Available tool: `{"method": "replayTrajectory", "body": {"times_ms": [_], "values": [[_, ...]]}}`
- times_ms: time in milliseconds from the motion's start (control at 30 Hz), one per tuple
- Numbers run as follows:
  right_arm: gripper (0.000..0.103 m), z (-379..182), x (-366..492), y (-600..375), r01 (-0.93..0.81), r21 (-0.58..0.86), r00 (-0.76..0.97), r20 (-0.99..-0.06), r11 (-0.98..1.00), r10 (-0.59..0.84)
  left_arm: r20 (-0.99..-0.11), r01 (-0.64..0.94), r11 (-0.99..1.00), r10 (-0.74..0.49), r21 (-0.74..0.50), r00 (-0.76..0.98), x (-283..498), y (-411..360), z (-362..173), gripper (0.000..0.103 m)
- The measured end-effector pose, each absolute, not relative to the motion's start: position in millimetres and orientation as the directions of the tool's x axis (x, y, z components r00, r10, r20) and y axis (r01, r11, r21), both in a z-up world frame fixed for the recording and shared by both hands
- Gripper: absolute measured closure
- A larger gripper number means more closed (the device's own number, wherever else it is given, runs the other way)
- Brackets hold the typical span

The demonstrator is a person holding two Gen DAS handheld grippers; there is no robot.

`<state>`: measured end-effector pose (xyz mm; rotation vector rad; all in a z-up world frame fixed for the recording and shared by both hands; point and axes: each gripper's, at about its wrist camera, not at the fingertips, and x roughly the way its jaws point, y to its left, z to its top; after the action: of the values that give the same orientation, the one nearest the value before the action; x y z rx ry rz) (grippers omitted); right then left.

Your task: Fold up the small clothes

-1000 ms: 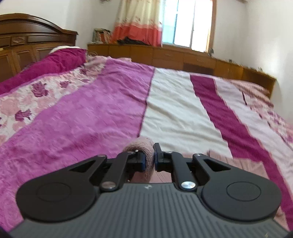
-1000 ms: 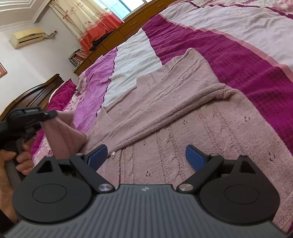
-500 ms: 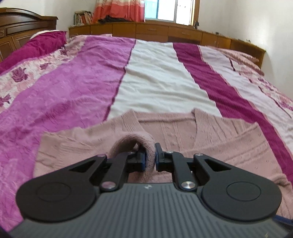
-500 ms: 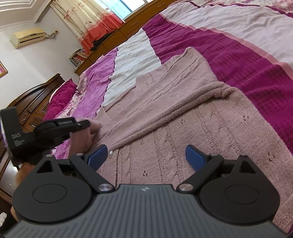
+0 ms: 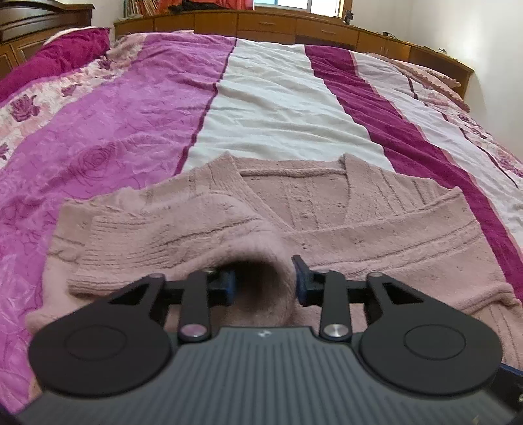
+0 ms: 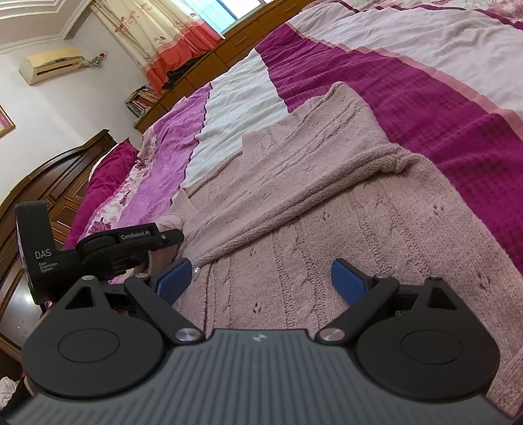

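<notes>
A dusty-pink knitted cardigan lies flat on the bed, collar away from me, both sleeves folded across the chest. My left gripper is open, its blue pads either side of the left sleeve cuff, which lies loose between them. In the right wrist view the cardigan fills the middle. My right gripper is wide open and empty, low over the cardigan's lower body. The left gripper shows at that view's left edge.
The bed has a striped spread in pink, white and magenta. A dark wooden headboard stands at the left. Low wooden cabinets run along the far wall under a window with curtains.
My left gripper carried the sleeve cuff down onto the cardigan's chest and opened its jaws, letting the cuff go. My right gripper stayed open and hardly moved.
</notes>
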<state>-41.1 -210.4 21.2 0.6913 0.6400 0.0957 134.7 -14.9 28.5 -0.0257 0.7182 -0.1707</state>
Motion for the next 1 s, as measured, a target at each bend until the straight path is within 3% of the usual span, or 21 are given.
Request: {"method": "replayTrajectory", "body": {"times_ms": [267, 1000], "values": [[0.007, 21.3, -40.9, -210.7, 0.123, 0.618, 0.804, -0.520, 0.776, 0.287, -0.676, 0.161, 0.982, -0.186, -0.101, 0.713, 118.3, -10.0, 40.1, 0.037], [0.005, 16.1, -41.3, -197.5, 0.073, 0.538, 0.801, -0.533, 0.840, 0.272, -0.726, 0.071, 0.997, -0.076, -0.037, 0.683, 67.9, 31.3, 46.0, 0.036]]}}
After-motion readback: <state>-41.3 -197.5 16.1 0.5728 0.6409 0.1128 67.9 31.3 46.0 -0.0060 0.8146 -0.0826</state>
